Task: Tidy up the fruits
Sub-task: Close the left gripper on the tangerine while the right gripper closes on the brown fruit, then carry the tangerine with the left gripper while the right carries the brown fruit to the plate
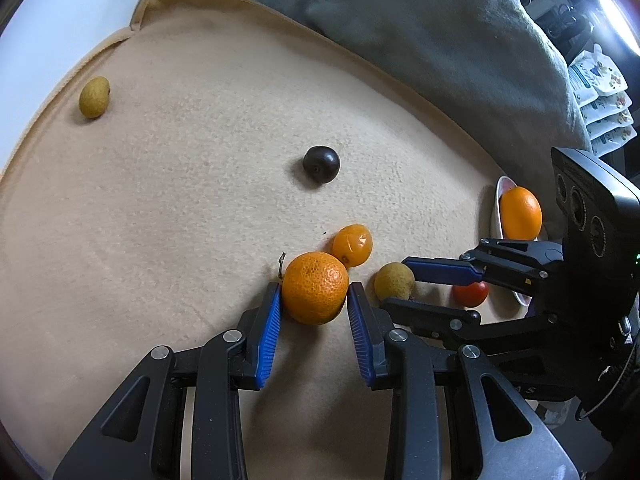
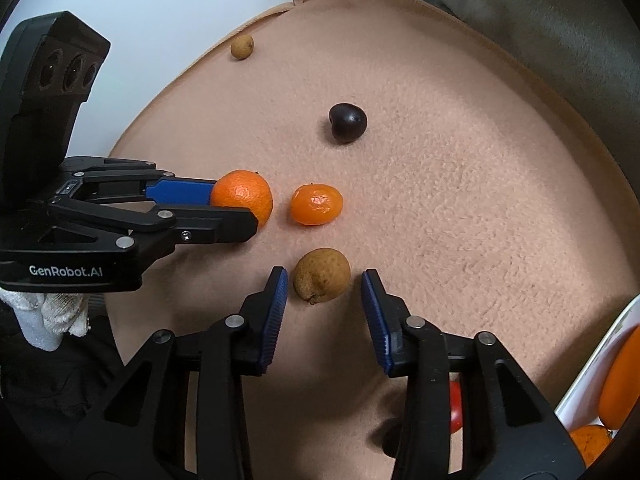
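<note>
My left gripper (image 1: 314,288) is shut on a large mandarin (image 1: 314,304) that rests on the beige cloth; both blue pads press its sides. From the right wrist view, the left gripper (image 2: 236,208) reaches in from the left onto that mandarin (image 2: 248,194). My right gripper (image 2: 324,276) is open around a brown speckled fruit (image 2: 322,275), with a small gap at each pad. That brown fruit (image 1: 392,280) lies just right of the mandarin, with the right gripper (image 1: 394,282) beside it. A smaller mandarin (image 1: 353,245) sits just behind.
A dark plum (image 1: 321,164) lies mid-cloth and a yellow-brown fruit (image 1: 94,97) at the far left. A red tomato (image 1: 471,294) lies near a white dish (image 1: 496,208) holding an orange (image 1: 520,214). A grey cushion (image 1: 400,20) borders the back. A white-gloved hand (image 2: 52,320) holds the left gripper.
</note>
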Available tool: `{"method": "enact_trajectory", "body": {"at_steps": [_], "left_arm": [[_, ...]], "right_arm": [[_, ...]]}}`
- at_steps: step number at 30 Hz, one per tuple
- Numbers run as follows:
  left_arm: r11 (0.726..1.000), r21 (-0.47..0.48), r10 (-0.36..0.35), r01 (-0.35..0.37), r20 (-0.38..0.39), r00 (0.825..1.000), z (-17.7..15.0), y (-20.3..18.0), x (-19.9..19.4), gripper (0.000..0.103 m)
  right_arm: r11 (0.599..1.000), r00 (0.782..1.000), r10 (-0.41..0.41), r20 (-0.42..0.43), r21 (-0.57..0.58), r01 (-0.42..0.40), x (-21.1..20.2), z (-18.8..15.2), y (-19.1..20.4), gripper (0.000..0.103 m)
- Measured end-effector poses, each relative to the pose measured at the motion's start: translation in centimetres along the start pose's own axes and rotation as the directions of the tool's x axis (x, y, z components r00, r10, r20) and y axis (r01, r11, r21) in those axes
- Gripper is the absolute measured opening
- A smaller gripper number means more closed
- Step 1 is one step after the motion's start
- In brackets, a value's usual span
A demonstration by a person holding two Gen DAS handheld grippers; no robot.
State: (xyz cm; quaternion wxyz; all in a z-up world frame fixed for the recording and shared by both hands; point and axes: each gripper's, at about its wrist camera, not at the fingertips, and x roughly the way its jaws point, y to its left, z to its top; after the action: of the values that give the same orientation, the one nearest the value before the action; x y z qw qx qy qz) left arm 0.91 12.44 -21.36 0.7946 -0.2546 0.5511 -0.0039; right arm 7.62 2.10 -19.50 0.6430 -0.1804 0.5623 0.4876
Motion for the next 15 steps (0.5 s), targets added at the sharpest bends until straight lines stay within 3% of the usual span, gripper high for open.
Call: {"method": "enact_trajectory", "body": {"at_steps": [2, 15], "left_arm": [[1.000, 0.001, 0.001, -0.001, 0.001, 1.000, 0.1, -0.2, 0.1, 0.032], [0.999, 0.042, 0.016, -0.018, 0.034, 0.999, 0.4, -2.3, -0.7, 0.031]], "right_arm": [[1.000, 1.000, 0.012, 0.000, 0.007, -0.012, 0.1, 0.1, 0.0, 0.031], [0.998, 0.998, 0.012, 0.061, 0.053, -0.015, -2.2, -0.8, -0.8, 0.030]]}}
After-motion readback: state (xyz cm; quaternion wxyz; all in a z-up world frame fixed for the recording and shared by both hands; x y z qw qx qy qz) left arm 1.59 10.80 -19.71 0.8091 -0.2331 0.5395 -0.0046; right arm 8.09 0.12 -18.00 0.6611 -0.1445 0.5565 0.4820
